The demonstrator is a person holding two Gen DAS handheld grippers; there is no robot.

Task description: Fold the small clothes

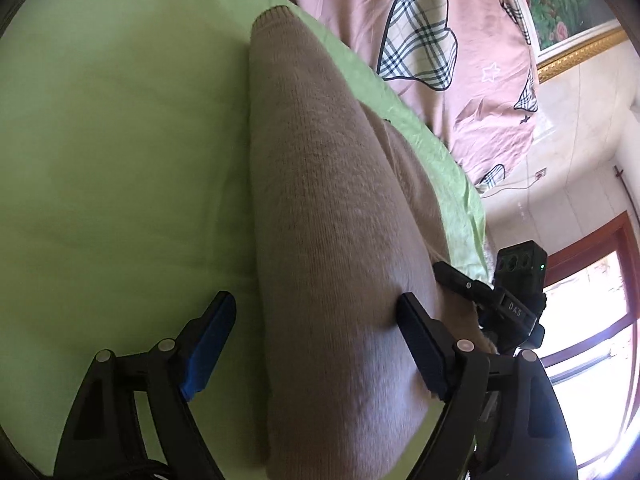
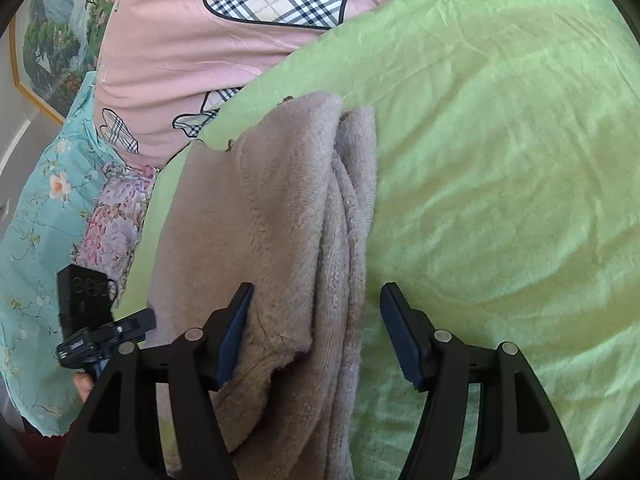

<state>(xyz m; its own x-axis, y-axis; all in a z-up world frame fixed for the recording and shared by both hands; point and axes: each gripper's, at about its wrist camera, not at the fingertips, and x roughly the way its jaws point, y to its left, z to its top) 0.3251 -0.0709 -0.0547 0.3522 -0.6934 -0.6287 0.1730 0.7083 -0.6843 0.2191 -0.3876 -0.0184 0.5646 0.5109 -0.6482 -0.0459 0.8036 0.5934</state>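
Note:
A beige knitted garment (image 1: 332,208) lies folded into a long strip on the light green sheet (image 1: 120,160). My left gripper (image 1: 316,298) is open and straddles the strip's near end; its right finger (image 1: 420,340) touches the fabric, while its left finger (image 1: 208,344) stands clear over the sheet. In the right wrist view the garment (image 2: 272,208) shows its fleecy side with stacked folded edges. My right gripper (image 2: 318,288) is open over it: the left finger (image 2: 234,332) rests against the fleece and the right finger (image 2: 404,340) hangs over bare sheet (image 2: 500,160). Neither gripper pinches the cloth.
A pink duvet with plaid hearts (image 1: 420,40) is bunched behind the sheet. Turquoise floral bedding (image 2: 44,216) lies at the left. The other gripper's body (image 1: 508,300) sits close by on the garment's far side. A framed picture (image 2: 52,40) and a window (image 1: 592,320) are behind.

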